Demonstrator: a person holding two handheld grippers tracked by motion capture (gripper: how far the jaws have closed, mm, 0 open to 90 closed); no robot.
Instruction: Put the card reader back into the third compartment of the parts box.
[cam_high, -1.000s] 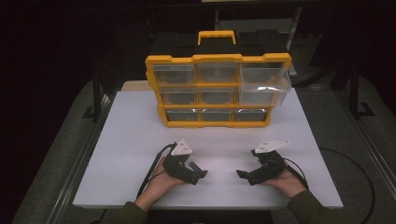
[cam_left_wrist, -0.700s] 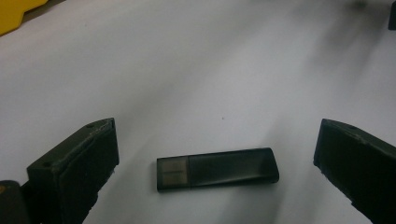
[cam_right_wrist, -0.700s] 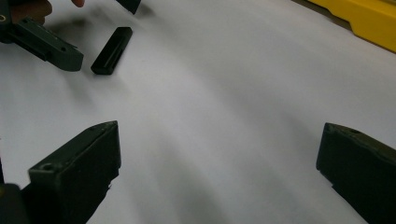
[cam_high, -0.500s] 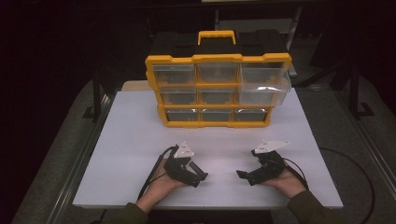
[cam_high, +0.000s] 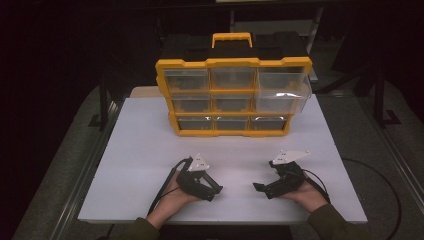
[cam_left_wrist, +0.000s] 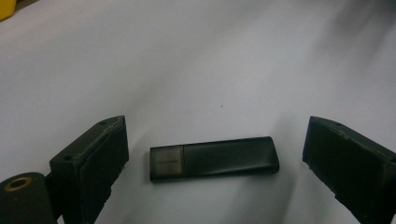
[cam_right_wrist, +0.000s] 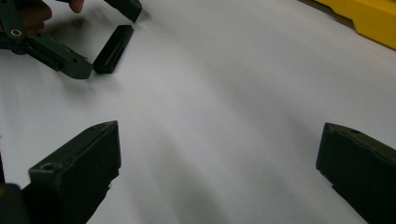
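A black USB stick (cam_left_wrist: 215, 158) lies flat on the white table, between the jaws of my left gripper (cam_left_wrist: 217, 135), which is open and touches neither end of it. In the high view that left gripper (cam_high: 211, 191) rests low at the front left of the table. My right gripper (cam_high: 261, 189) sits at the front right, facing the left one. In its own view the right gripper (cam_right_wrist: 222, 140) is open over bare table with nothing between its jaws. Farther off there, the USB stick (cam_right_wrist: 113, 49) lies inside the other gripper's jaws.
A yellow organizer (cam_high: 232, 97) with several clear drawers and a handle stands upright at the back middle of the white table (cam_high: 135, 145). Its top right drawer (cam_high: 282, 90) is pulled out. Dark floor and frame parts surround the table.
My left gripper has edged slightly toward the near side. The right gripper and the organizer have stayed put.
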